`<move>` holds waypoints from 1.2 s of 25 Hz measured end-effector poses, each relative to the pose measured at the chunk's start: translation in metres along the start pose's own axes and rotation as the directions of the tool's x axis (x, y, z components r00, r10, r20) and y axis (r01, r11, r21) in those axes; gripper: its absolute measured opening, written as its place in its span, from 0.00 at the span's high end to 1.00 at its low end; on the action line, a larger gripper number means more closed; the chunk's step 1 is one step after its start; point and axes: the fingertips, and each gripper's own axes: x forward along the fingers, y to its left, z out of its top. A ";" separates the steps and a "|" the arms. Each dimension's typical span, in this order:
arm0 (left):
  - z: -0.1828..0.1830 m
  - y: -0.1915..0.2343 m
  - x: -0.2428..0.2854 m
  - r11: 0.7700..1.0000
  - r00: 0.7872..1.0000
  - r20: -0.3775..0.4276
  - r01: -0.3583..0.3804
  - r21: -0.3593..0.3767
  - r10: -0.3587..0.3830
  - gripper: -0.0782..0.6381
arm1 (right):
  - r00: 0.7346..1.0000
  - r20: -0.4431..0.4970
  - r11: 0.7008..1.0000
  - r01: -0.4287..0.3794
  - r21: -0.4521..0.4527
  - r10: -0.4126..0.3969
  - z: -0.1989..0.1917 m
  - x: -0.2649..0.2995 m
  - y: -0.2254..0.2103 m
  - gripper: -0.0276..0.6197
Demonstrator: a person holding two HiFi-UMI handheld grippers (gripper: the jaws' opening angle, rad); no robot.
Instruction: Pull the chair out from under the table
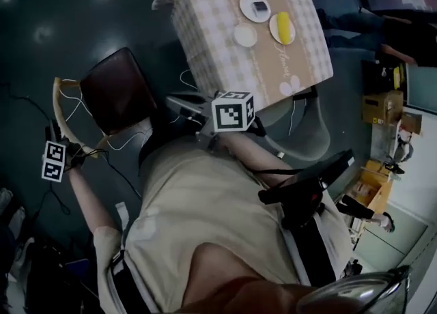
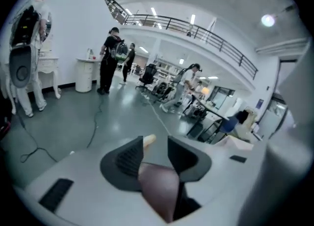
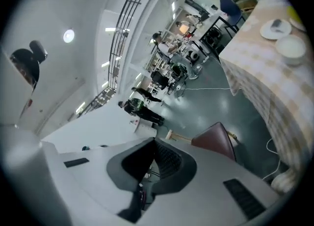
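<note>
Head view shows the chair (image 1: pixel 119 91) just beside the left tool (image 1: pixel 68 149).

up and right of the right gripper (image 3: pixel 156 142), a white plate (image 3: pixel 274 29) bearing a dark item (image 3: pixel 276 23) sits beside a white bowl (image 3: pixel 291 48); beyond its tip is a dark-clothed person (image 3: pixel 143 113).

No wording can be read in any view. A line of cursive script (image 1: pixel 282 54) runs along the tan strip of the checked tablecloth (image 1: pixel 205 33), but it is too small and blurred to make out. The marker cube (image 1: pixel 53 161) at the left of the head view and the second marker cube (image 1: pixel 232 110) near its middle bear only black-and-white square patterns, with no letters or numbers
</note>
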 end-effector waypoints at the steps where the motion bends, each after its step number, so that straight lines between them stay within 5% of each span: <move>1: 0.002 -0.029 0.005 0.998 0.998 0.011 0.059 0.021 -0.060 0.69 | 1.000 0.023 1.000 -0.010 0.009 0.010 0.003 -0.008 0.002 0.94; 3: -0.002 -0.082 0.014 0.983 0.985 0.003 0.172 0.068 -0.172 0.84 | 0.998 0.058 1.000 -0.013 -0.012 0.014 0.004 -0.020 0.005 0.94; 7: -0.030 -0.150 0.017 0.942 0.949 -0.096 0.312 0.127 -0.301 0.88 | 0.995 0.103 0.999 -0.003 -0.052 0.008 -0.001 -0.042 0.008 0.94; 12: -0.052 -0.182 -0.002 0.924 0.936 -0.137 0.344 0.165 -0.324 0.88 | 0.989 0.137 0.991 -0.042 -0.130 0.060 0.000 -0.066 0.014 0.94; 17: -0.066 -0.212 -0.043 0.908 0.928 -0.145 0.367 0.200 -0.343 0.88 | 0.983 0.097 0.953 -0.126 -0.276 0.159 -0.010 -0.095 0.046 0.94; 20: -0.067 -0.248 -0.065 0.881 0.908 -0.128 0.418 0.222 -0.398 0.88 | 0.974 0.118 0.945 -0.154 -0.290 0.195 -0.010 -0.115 0.047 0.94; 25: -0.065 -0.309 -0.120 0.842 0.850 -0.064 0.527 0.115 -0.523 0.88 | 0.958 0.141 0.936 -0.200 -0.291 0.249 -0.020 -0.160 0.049 0.94; 30: -0.071 -0.333 -0.172 0.814 0.852 -0.039 0.512 0.275 -0.523 0.88 | 0.936 0.139 0.928 -0.285 -0.239 0.323 -0.041 -0.178 0.050 0.94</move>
